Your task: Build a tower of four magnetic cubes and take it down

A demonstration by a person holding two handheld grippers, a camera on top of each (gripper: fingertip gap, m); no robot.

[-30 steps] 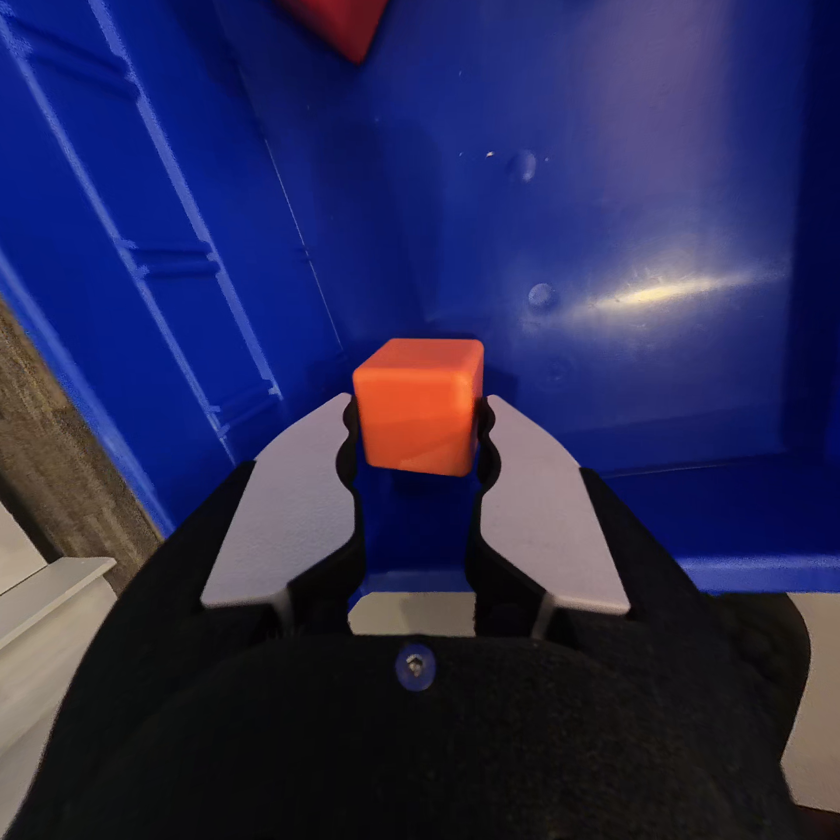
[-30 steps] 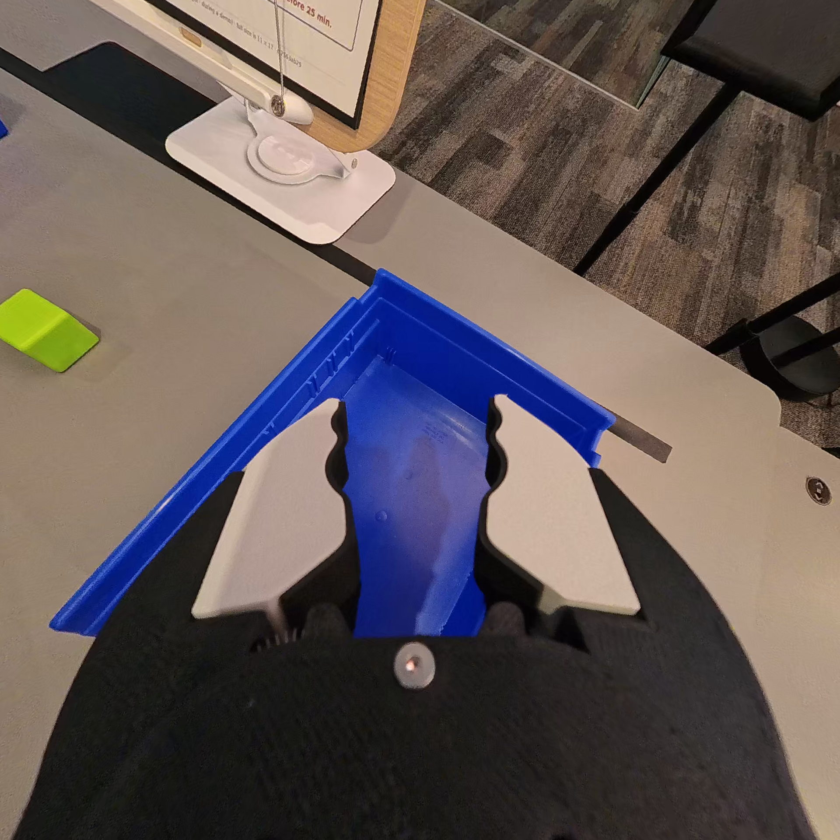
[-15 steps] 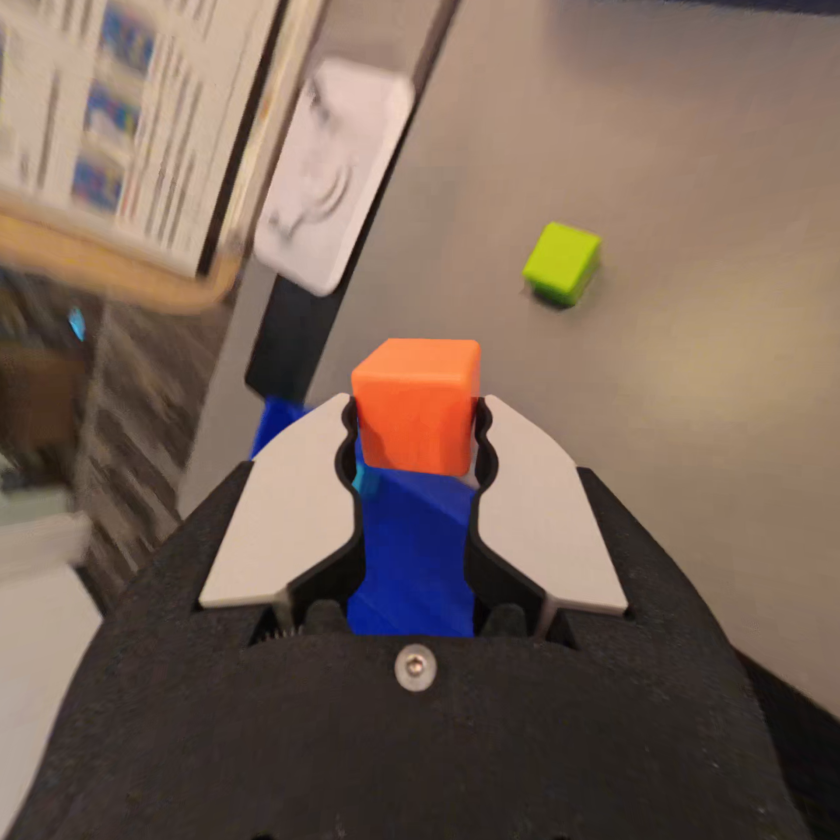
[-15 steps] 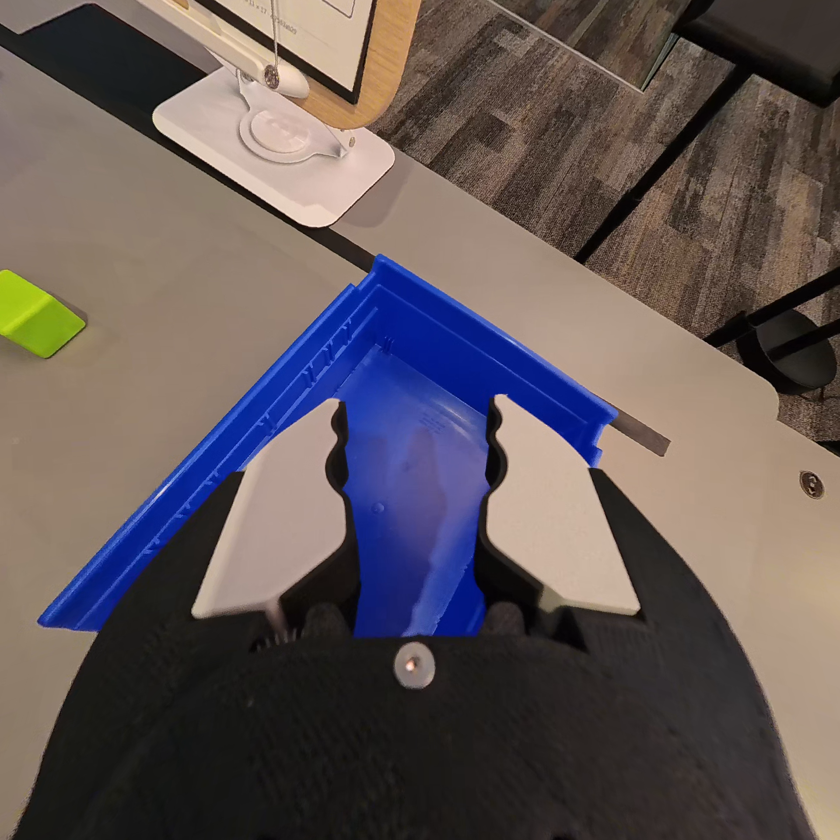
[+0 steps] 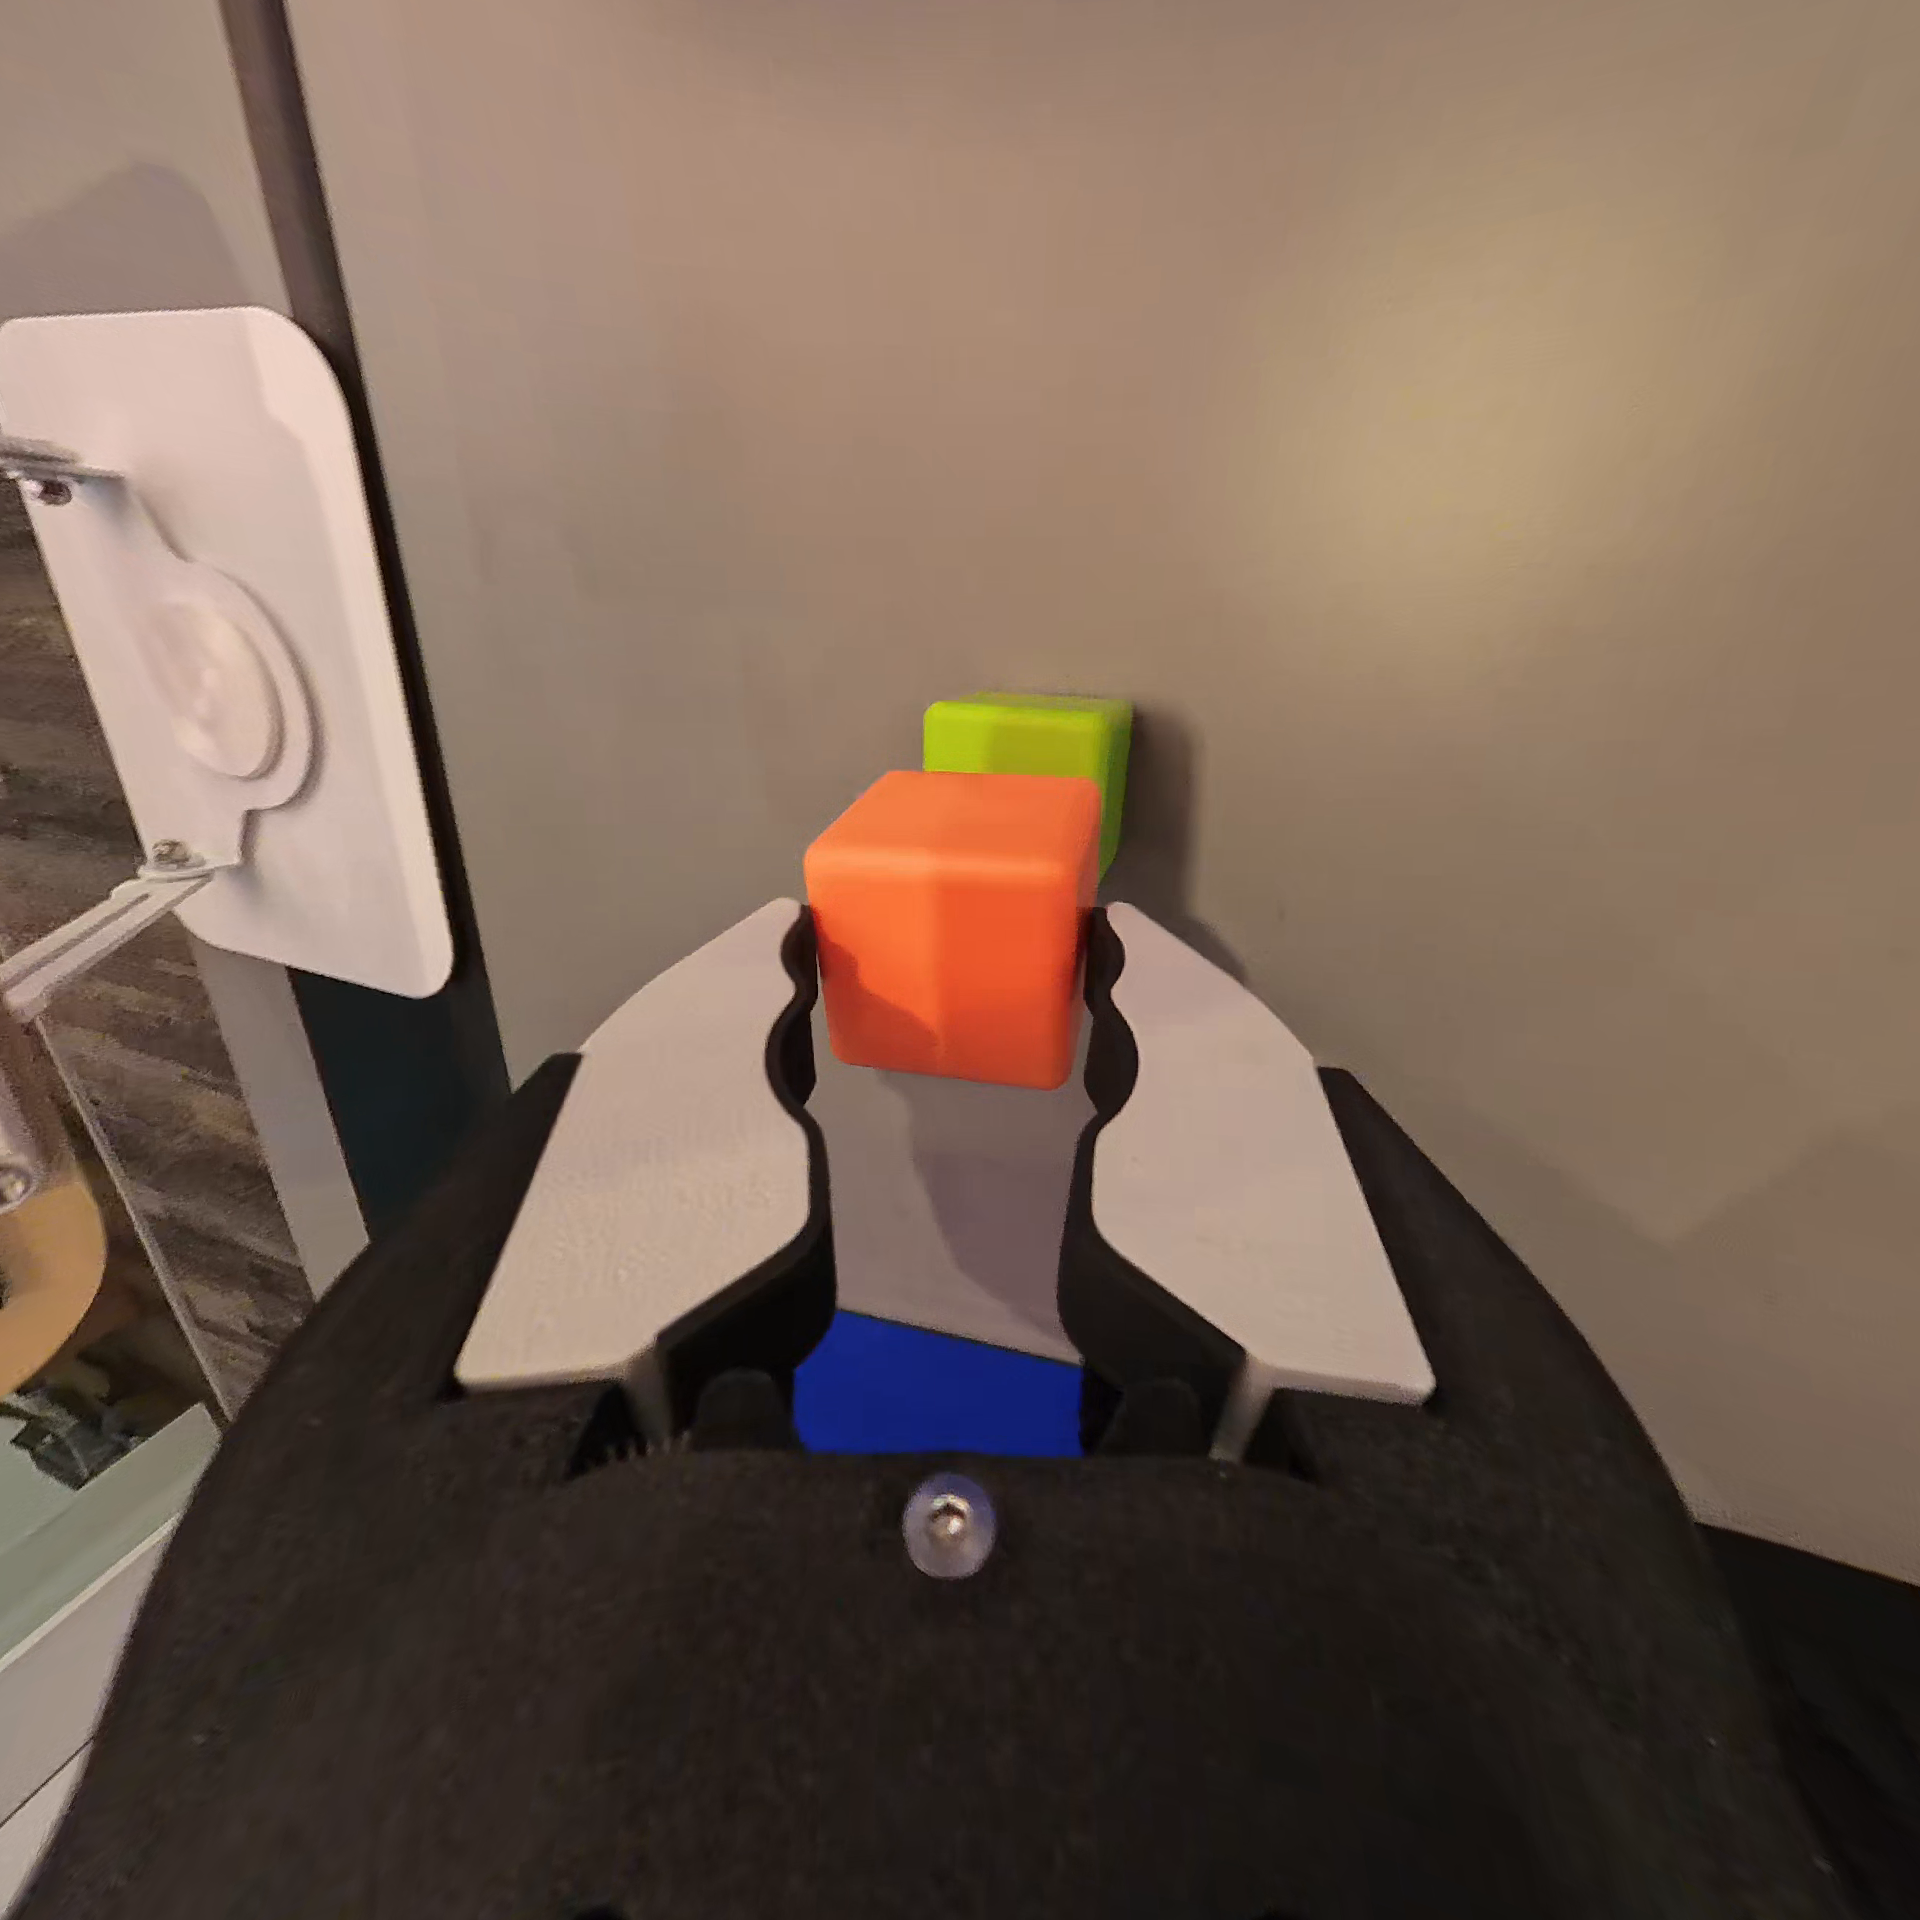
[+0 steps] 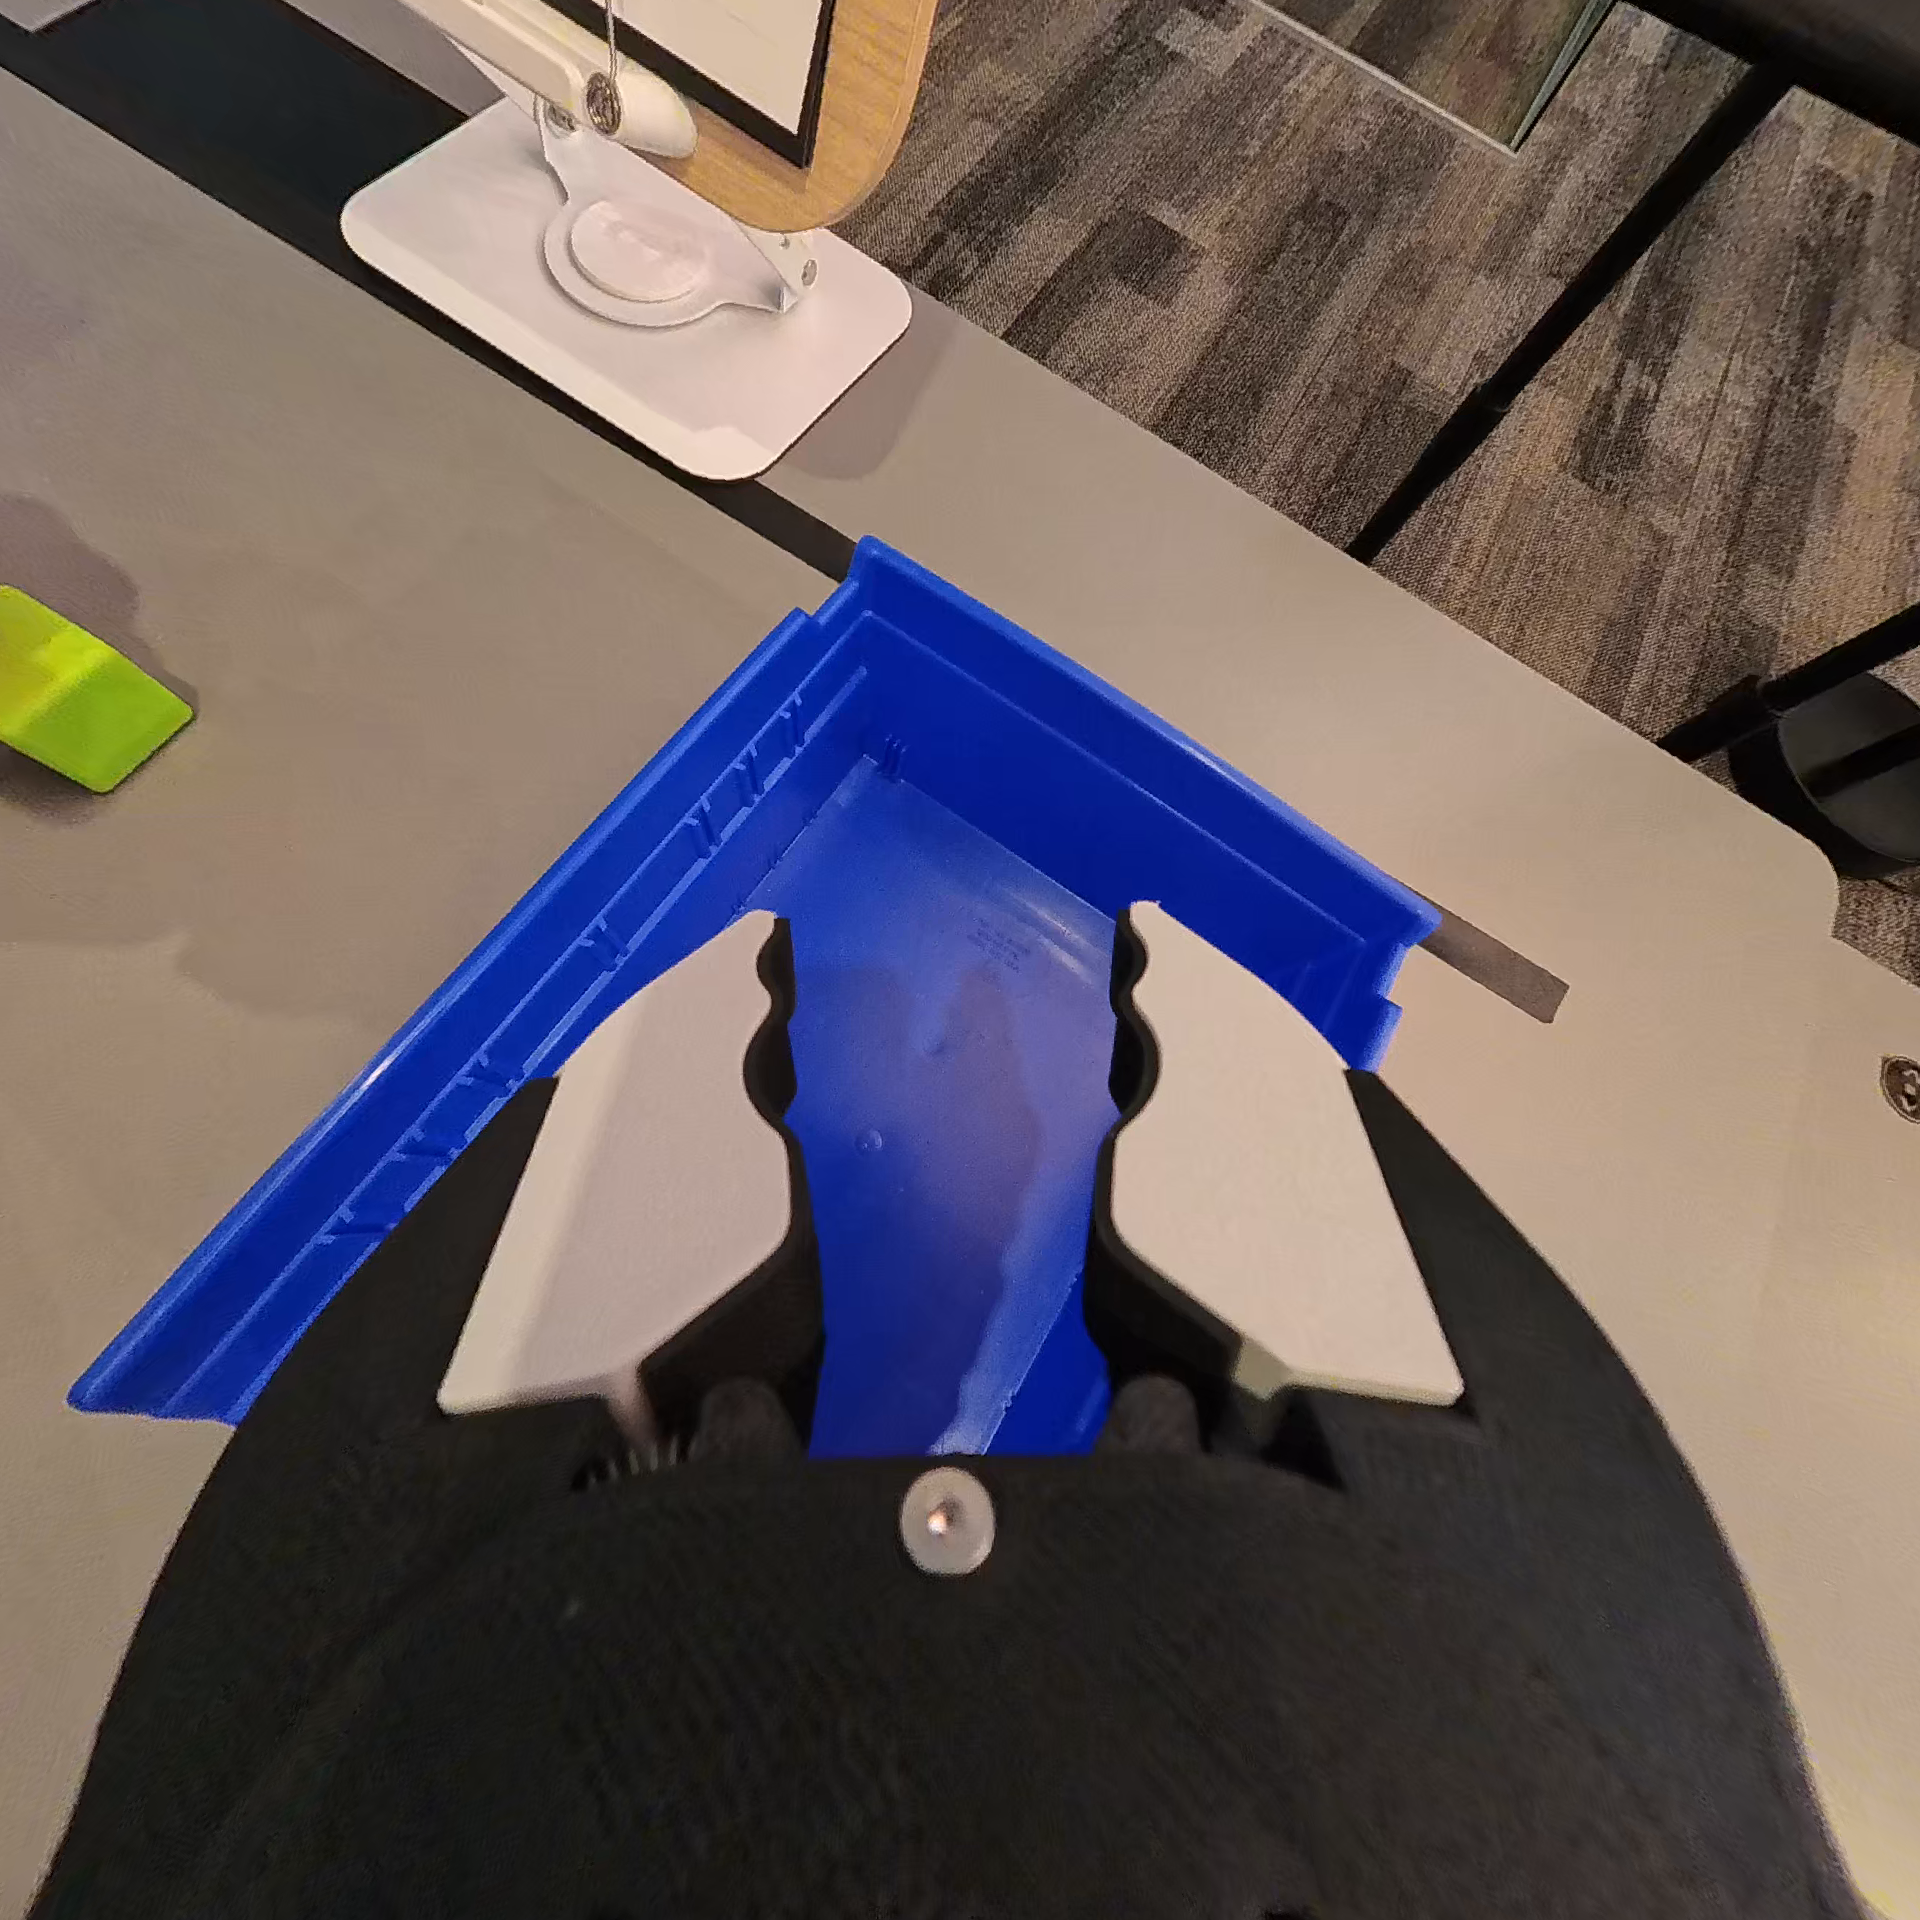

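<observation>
Your left gripper (image 5: 951,914) pinches the orange cube (image 5: 951,935) between its fingertips, one jaw on each side face. A second ago that cube hung inside the blue bin; half a second ago it was crossing the bin's wall, with the green cube (image 5: 1029,743) far off on the tabletop (image 5: 1455,520). Now the orange cube hovers just in front of and slightly above the green one, which rests on the grey tabletop near the white stand base (image 5: 223,644) at its back edge. Whether the two cubes touch cannot be told from this angle. Your right gripper (image 6: 951,925) has stayed spread and empty over the blue bin (image 6: 1039,707), whose visible floor holds no cube; the green cube (image 6: 78,691) shows there too, toward the tabletop's left. Judged from this, the build is at its second cube: the next move calls for squaring the orange cube over the green and lowering it before the magnets pull it askew.
</observation>
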